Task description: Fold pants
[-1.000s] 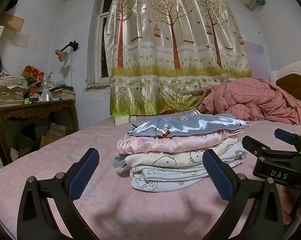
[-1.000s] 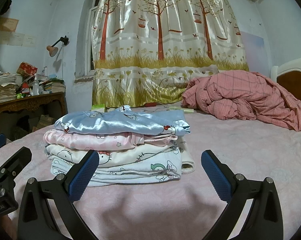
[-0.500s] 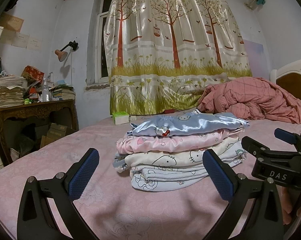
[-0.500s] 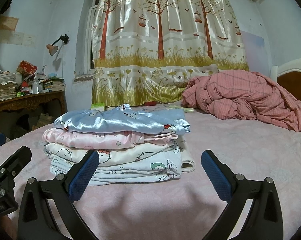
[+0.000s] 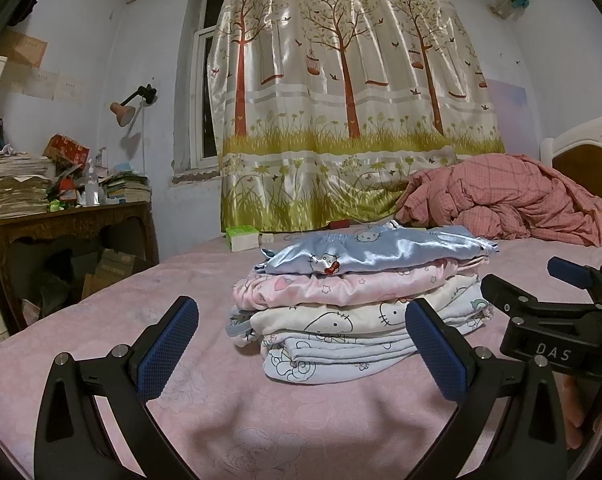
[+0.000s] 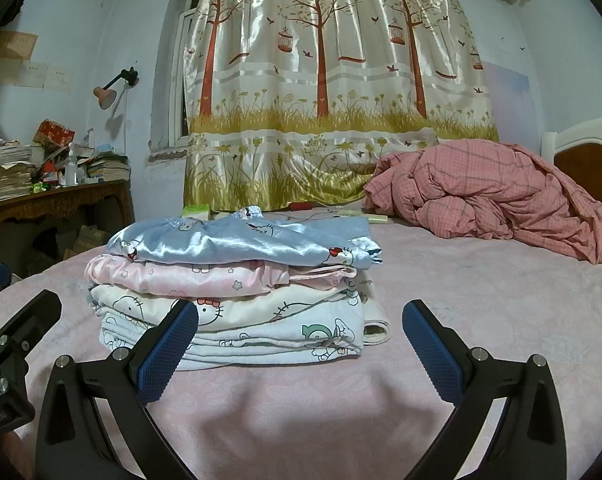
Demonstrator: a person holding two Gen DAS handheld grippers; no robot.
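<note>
A stack of folded pants [image 5: 357, 300] [image 6: 237, 284] lies on the pink bed sheet [image 5: 189, 296]. Shiny blue cartoon-cat pants [image 5: 377, 248] [image 6: 241, 240] are on top, pink ones under them, then white printed ones. My left gripper [image 5: 301, 352] is open just in front of the stack, nothing between its blue pads. My right gripper [image 6: 301, 348] is open too, in front of the stack's right end, and shows at the right edge of the left wrist view as a black clamp [image 5: 549, 320]. Neither touches the cloth.
A crumpled pink checked quilt [image 6: 481, 196] lies at the back right by the headboard [image 6: 585, 160]. A tree-print curtain [image 6: 325, 92] hangs behind the bed. A wooden desk [image 5: 65, 224] piled with papers stands at the left. A small green box [image 5: 243, 238] sits behind the stack.
</note>
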